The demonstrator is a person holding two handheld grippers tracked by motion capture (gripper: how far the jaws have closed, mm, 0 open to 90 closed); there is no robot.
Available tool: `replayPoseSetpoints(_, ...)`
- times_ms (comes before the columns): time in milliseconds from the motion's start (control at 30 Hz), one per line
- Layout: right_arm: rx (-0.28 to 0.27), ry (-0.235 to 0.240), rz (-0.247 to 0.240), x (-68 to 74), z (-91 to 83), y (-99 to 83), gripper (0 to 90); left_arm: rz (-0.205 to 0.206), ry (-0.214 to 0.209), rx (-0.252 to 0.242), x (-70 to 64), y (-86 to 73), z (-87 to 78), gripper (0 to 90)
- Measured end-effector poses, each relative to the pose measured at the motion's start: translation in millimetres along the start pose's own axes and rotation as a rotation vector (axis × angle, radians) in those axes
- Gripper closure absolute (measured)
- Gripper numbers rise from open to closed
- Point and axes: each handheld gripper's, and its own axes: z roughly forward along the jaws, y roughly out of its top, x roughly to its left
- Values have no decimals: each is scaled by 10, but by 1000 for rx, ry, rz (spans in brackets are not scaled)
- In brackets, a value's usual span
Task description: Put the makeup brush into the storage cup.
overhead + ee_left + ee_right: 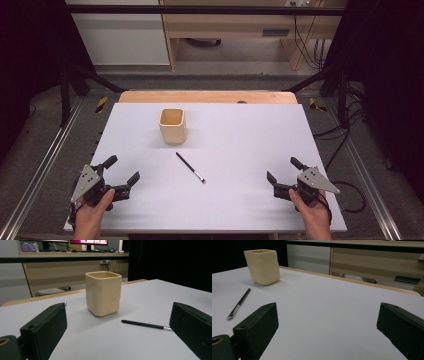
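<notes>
A cream square cup (173, 125) (103, 293) (262, 263) stands upright on the white table top (240, 130), left of centre toward the far side. A thin black brush (190, 167) (146, 324) (238, 304) lies flat in front of it, its metal tip pointing toward the near right. My left gripper (122, 169) (117, 340) rests at the near left corner, open, nothing between its jaws. My right gripper (283, 169) (327, 337) sits at the near right, open and empty too. Both are well apart from the brush.
A wooden strip (207, 97) edges the table's far side. Black frame bars (70, 80) and cables (345, 135) flank the table. A wooden cabinet (240, 30) stands beyond on the floor.
</notes>
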Motion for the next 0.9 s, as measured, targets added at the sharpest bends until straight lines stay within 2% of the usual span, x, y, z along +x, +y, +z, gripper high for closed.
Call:
replayPoseSetpoints(267,17,8,2,60,-16,27,38,-4,4,-6,15,6,-6,8)
replayPoseSetpoints(300,-1,19,12,83,-27,48,37,-6,5,-8,16,8,-8,8)
replayPoseSetpoints(367,-2,26,15,95,-34,56,33,-7,6,-11,24,11,-11,9)
replayPoseSetpoints(467,-2,49,-10,168,-35,84,30,-20,4,-18,33,10,-8,8)
replayPoseSetpoints(533,9,48,-25,189,-20,107,30,-25,6,-20,37,9,1,9)
replayPoseSetpoints(600,31,62,-55,249,11,221,32,-19,8,-11,40,4,8,8)
replayPoseSetpoints(667,35,66,-59,268,20,259,33,-19,9,-10,40,5,10,9)
replayPoseSetpoints(767,65,99,-105,380,92,495,38,-21,10,-12,39,14,19,9)
replayPoseSetpoints(867,67,126,-135,480,145,695,37,-17,8,-14,35,19,11,9)
replayPoseSetpoints(900,67,126,-135,480,145,695,37,-15,7,-12,32,17,6,9)
